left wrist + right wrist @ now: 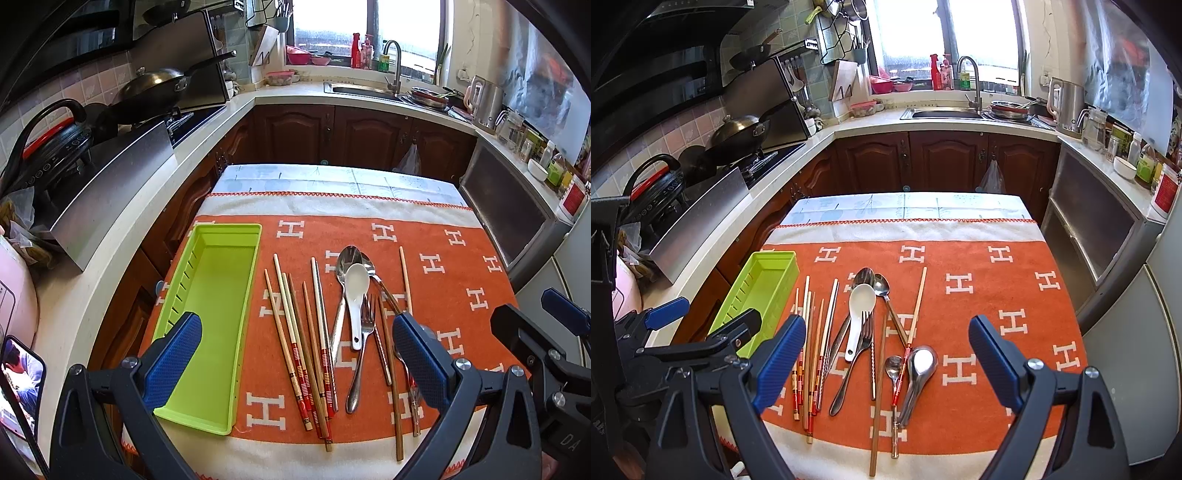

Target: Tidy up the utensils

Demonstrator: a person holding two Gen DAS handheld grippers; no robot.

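Observation:
A lime green tray (236,280) (786,264) lies empty at the left of the orange cloth (443,266) (979,280). Beside it lie several chopsticks (295,332) (809,332), a white ceramic spoon (356,288) (860,302), metal spoons (347,258) (919,363) and a fork (365,325) (864,332). My left gripper (299,354) hangs open above the tray's near end and the chopsticks, holding nothing. My right gripper (886,354) hangs open over the spoons and fork, also holding nothing. Part of the right gripper (546,332) shows in the left wrist view.
The table stands in a U-shaped kitchen. A stove with a wok (155,85) and a metal splash guard (110,192) are on the left, a sink (945,112) at the back, a kettle (1067,99) and jars on the right counter. A phone (18,384) sits at the near left.

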